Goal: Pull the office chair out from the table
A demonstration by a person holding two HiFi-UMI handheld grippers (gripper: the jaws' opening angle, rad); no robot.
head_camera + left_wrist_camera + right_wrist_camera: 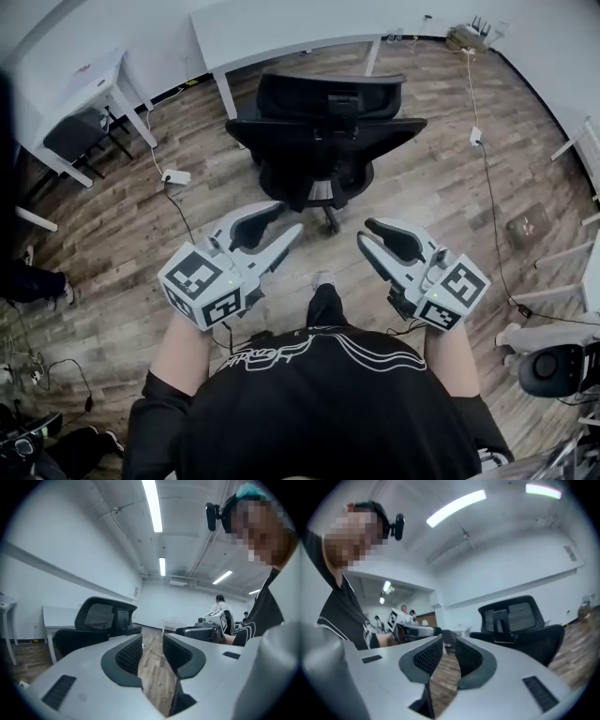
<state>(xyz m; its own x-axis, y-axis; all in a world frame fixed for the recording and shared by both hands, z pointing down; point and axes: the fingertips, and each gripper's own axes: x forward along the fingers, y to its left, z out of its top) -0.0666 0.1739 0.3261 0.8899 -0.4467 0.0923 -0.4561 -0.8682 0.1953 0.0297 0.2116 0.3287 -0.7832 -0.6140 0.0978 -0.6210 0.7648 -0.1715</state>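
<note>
Between surface [272, 33] and person [319, 403], chair [323, 141] stands clear on the floor [122, 234], apart from both. Left gripper [289, 218] and right gripper [364, 232], jaws narrowly parted, hold nothing. Any further pull should grip both sides evenly.

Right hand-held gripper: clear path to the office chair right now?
Probably yes: only bare floor lies between the right hand-held gripper and the chair, and its jaws stand apart, empty. A step forward looks needed.

2 grippers [291, 218] [365, 232], 1 office chair [323, 141], 2 tbls [281, 33] [56, 80].
</note>
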